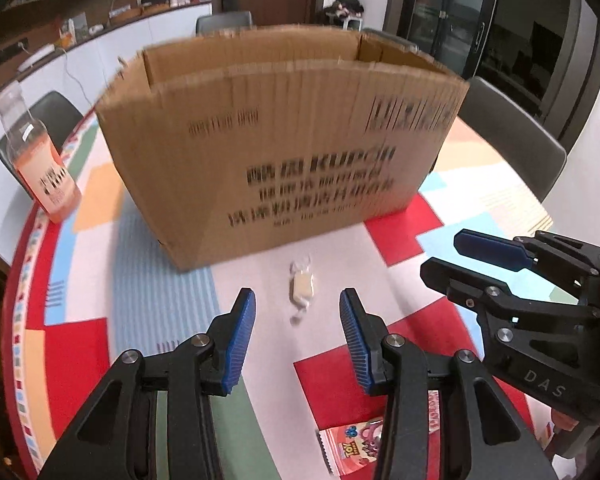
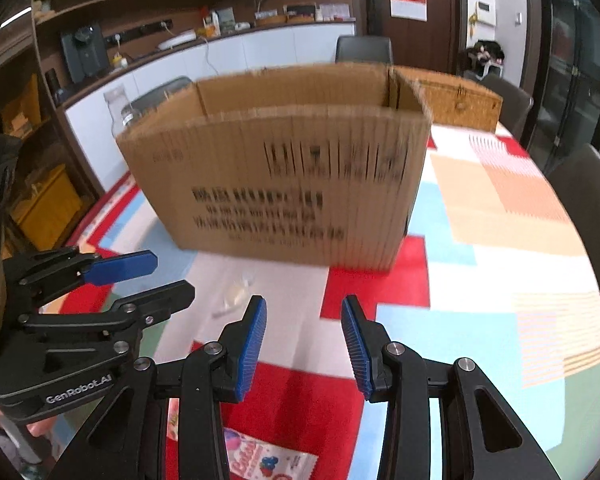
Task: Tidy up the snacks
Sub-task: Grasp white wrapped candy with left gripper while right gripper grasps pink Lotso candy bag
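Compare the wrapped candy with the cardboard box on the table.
The candy is small, pale and lies flat in a clear twisted wrapper; the box is large, brown, printed with dark text and stands upright with its top open. The candy lies in front of the left gripper; the box stands farther back. Both rest on the colourful tablecloth, apart from each other.

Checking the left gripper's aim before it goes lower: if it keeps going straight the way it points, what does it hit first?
Probably the wrapped candy, lying on the tablecloth just ahead of the open left gripper, between its finger lines. The cardboard box stands behind it. Depth is uncertain.
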### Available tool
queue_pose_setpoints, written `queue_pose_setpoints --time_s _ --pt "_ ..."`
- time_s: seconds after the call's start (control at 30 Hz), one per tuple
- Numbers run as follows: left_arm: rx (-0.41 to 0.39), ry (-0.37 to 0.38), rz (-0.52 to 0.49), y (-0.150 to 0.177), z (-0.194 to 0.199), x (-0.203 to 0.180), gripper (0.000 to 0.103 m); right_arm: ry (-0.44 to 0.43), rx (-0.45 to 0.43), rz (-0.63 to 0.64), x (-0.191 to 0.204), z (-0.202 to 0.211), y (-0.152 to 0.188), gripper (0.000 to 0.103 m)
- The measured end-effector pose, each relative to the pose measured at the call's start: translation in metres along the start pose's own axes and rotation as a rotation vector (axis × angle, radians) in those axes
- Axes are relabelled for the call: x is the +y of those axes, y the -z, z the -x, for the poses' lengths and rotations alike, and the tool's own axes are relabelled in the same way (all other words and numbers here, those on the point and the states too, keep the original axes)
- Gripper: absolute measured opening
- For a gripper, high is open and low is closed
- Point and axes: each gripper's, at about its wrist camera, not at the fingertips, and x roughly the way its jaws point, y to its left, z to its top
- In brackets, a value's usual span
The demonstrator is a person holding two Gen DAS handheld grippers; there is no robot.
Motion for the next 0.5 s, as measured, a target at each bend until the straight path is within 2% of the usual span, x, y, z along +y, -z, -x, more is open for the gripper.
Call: queue_pose_setpoints --time_s 0.13,0.27,0.5 --pt "0.026 0.013 -0.011 0.004 -0.018 0.001 0.042 -0.002 0.039 -0.006 -0.001 -0.013 0.008 0.04" --pt "0.045 0.004 -0.047 0.001 -0.034 -0.001 0.039 -0.005 0.074 -0.014 -0.003 -0.025 0.013 0.04" --pt "0.078 0.002 -0.051 -0.007 -0.055 0.0 0.031 0.002 0.107 -0.032 -0.01 -0.037 0.014 0.04"
